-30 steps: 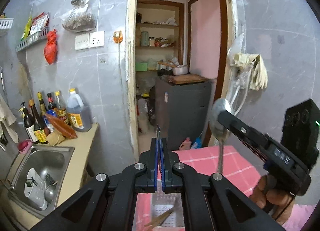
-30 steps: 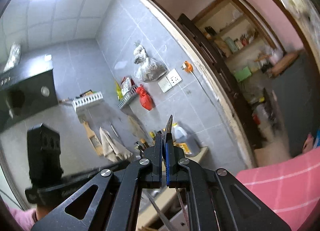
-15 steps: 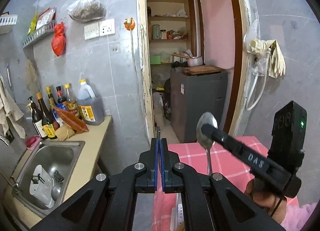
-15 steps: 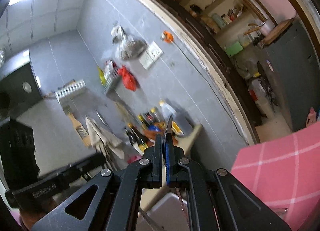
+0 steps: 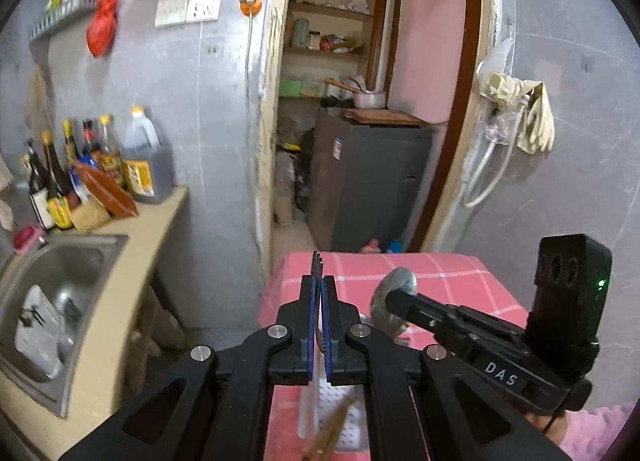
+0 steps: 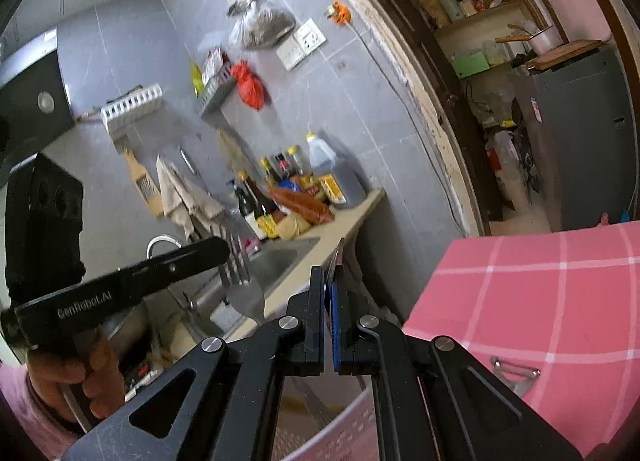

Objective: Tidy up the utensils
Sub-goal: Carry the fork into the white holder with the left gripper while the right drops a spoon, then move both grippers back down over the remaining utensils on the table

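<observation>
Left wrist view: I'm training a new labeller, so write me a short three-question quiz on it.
1. True or false: the right gripper is shut on a spoon.
2. What lies in the basket? A. chopsticks B. a bottle C. a glove
3. Fill in: the checked cloth under the basket is ___.
Key: 1 true; 2 A; 3 pink.

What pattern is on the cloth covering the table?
The tablecloth is pink with a white grid check, clearest in the right wrist view.
</observation>
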`<state>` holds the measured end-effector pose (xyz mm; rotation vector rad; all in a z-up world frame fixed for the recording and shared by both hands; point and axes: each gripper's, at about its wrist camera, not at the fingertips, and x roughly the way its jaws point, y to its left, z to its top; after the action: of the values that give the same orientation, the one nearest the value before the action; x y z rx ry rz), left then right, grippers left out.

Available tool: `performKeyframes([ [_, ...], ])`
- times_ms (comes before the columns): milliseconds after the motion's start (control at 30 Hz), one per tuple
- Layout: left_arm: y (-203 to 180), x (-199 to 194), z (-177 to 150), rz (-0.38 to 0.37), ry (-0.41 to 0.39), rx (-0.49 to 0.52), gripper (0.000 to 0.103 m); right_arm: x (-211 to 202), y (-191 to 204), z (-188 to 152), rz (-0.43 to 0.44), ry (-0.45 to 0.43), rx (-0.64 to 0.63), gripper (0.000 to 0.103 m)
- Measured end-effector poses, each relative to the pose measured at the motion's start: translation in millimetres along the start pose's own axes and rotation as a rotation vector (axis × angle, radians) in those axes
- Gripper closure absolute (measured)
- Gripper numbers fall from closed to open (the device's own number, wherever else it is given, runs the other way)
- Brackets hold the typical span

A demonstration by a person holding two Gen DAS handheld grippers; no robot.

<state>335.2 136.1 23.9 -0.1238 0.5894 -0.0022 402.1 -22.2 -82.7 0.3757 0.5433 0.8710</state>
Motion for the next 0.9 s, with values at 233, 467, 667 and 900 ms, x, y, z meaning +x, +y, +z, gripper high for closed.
performKeyframes([
  [233,11,4,-17,-0.115,0.076,-0.116,0.096,-19,3,-4,-0.076,0.028,-0.004,0.074],
  [467,6,-11,-25,-0.118,0.030,-0.140,0.072,-66,14,3,-0.226,-0.037,-0.034,0.045],
  [667,-21,-42,-28,-0.096,-0.096,-0.085,0.035,-122,30,11,-0.368,-0.119,-0.092,0.024],
  [900,-56,-71,-46,-0.016,-0.192,-0.005,0.001,-182,44,10,-0.539,-0.191,-0.146,0.001],
])
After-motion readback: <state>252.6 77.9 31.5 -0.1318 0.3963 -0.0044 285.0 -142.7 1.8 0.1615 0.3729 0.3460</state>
